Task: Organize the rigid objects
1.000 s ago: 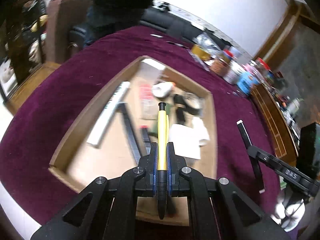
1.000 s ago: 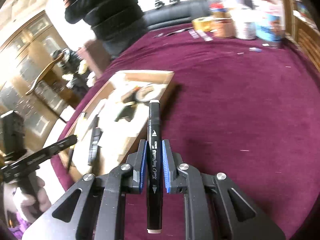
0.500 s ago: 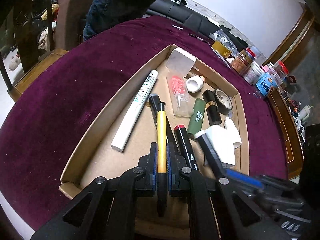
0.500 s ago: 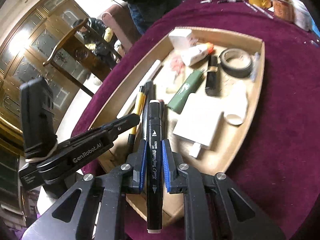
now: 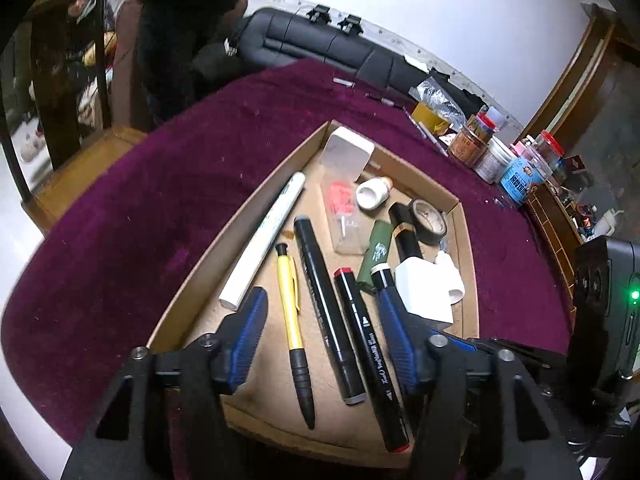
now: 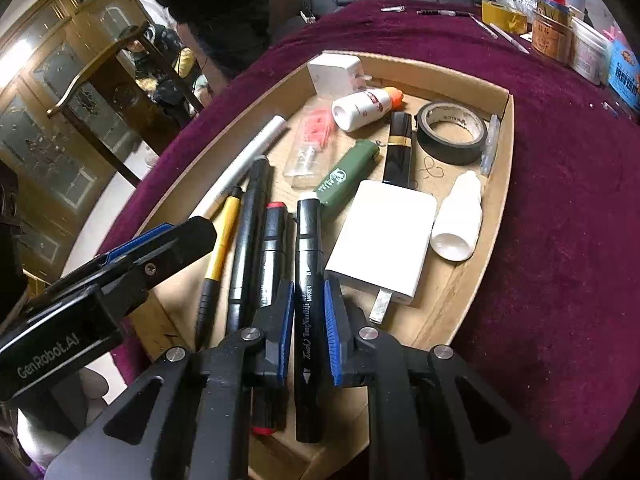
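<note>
A cardboard tray point(image 5: 224, 248) on the purple cloth holds pens, markers and small items. My left gripper point(image 5: 322, 332) hangs over its near end and its jaws are opening. A yellow pen point(image 5: 289, 304) lies loose on the tray floor between the pads, touching neither. Beside it lie a long black marker point(image 5: 320, 284) and a red-capped marker point(image 5: 348, 320). My right gripper point(image 6: 308, 292) is shut on a black marker point(image 6: 308, 240), held low over the tray next to the red-capped marker point(image 6: 274, 232). The left gripper point(image 6: 160, 248) sits just left of it.
Farther back in the tray lie a white paint marker point(image 5: 268, 236), a green lighter point(image 5: 374, 248), a white charger point(image 5: 424, 292), a tape roll point(image 5: 430, 220) and white bottles. Jars point(image 5: 520, 172) stand at the table's back right. A person in dark clothes point(image 5: 180, 20) stands behind.
The left jaws have opened and the yellow pen now lies on the tray floor. The right gripper came in over the tray with the black marker and has since held still.
</note>
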{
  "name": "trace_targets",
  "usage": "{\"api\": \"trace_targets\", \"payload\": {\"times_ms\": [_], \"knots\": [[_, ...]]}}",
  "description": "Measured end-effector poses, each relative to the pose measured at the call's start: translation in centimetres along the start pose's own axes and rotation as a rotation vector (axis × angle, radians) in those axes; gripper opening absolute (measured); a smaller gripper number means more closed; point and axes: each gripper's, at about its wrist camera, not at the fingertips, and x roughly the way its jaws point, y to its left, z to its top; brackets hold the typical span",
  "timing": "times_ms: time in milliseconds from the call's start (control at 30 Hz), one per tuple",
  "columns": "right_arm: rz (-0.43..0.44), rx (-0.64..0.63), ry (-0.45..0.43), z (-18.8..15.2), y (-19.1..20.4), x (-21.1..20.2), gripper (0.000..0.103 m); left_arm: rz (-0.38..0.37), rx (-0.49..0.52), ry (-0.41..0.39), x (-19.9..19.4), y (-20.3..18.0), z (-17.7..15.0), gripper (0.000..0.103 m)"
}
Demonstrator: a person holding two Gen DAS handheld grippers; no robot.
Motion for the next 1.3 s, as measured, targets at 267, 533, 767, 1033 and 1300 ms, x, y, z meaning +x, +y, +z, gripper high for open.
{"api": "trace_targets", "payload": {"times_ms": [267,533,767,1033,1300], "knots": [[0.005,-0.009,-0.114,-1.0,-0.7,-3.6,0.015,0.144,0.089,-0.084,-1.3,-2.3,-0.1,0.058],[-0.044,0.044,-0.183,-1.9,-3.4,-5.4,0.037,0.264,0.175,-0.158,-2.1,-4.9,-0.6,0.060],[-0.082,0.077,-0.214,-2.8,-5.2,-6.8,0.047,0.314,0.206,-0.189,-2.6,-6.8,-0.9,0.080],[-0.155,0.006,-0.254,-4.0,-5.0,-7.9,0.054,0.319,0.246,-0.164,-2.1,-8.6,-1.5,0.081],[-0.194,-0.025,-0.274,-4.7,-5.3,-8.2,0.056,0.325,0.249,-0.201,-2.7,-9.7,-1.8,0.081]]}}
